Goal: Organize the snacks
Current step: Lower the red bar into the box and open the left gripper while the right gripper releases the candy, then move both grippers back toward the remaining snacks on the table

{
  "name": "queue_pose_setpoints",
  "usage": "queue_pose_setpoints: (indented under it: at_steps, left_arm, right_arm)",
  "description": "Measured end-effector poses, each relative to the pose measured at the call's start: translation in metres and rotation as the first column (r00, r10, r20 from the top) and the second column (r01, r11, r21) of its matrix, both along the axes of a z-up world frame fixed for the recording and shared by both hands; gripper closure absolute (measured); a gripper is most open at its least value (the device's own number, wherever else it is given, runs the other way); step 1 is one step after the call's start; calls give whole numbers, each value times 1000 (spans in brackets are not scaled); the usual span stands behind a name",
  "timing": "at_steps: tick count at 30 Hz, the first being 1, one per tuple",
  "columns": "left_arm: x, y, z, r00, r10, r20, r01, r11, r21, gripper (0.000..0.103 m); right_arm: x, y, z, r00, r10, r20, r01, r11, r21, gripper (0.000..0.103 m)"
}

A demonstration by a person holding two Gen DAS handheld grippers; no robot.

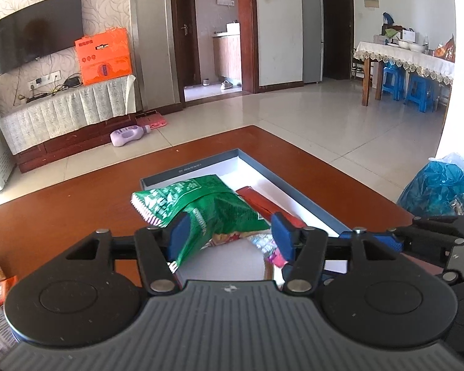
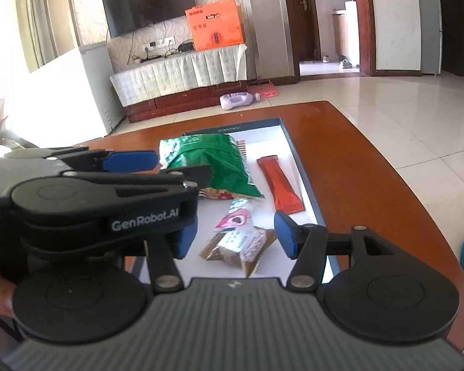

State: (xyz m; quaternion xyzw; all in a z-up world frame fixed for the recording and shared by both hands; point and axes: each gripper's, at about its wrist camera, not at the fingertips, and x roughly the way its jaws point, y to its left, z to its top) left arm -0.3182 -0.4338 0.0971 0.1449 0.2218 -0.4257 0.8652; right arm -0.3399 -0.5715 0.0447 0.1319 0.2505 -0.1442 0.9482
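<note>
**Left-wrist and right-wrist views: both claws apart over the snack tray**

Left-wrist view: my left claw (image 1: 230, 236) stands with its blue rubbery pads spread, pressing nothing. A crinkly green foil snack bag (image 1: 201, 213) lies between them, its puffed side just beside the left pad (image 1: 179, 235); I cannot tell if they touch. The bag rests in a shallow rectangular cardboard tray, grey-blue rimmed and white inside (image 1: 309, 198), on a glossy red-brown wooden table (image 1: 77, 204). A flat red foil stick pack (image 1: 269, 205) lies beside the bag. My right claw's black arm shows at the right edge.

Right-wrist view: my right claw (image 2: 232, 238) is likewise apart and empty, hanging above a small clear-wrapped brown pastry (image 2: 241, 247) and a little pink-and-white sachet (image 2: 233, 219) on the tray floor. Further along lie the green bag and, apart from it, the red stick near the tray's right wall. My left claw (image 2: 167, 167) crosses in from the left.
</note>
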Motion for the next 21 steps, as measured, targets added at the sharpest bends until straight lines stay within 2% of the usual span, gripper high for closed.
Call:
queue_pose_setpoints:
  at_steps: [4,7,13,21]
  left_arm:
    - [-9,19,11,1000,19,7,-19,1000,-20,24]
    - [-14,39,12,999,51,3,-51,998,-43,20]
    - [-8,95,15,987,160,-16,-161,981,-111,18]
    - [21,168,20,949,315,0,-314,944,-107,18]
  right_arm:
    - [-12,11,1,1000,-14,17,14,1000,-7,45]
    - [-19,20,4,999,4,49,-3,1000,-23,45]
    - [-7,46,11,989,123,85,-116,990,-81,42]
    - [23,92,13,968,240,73,-232,967,-107,43]
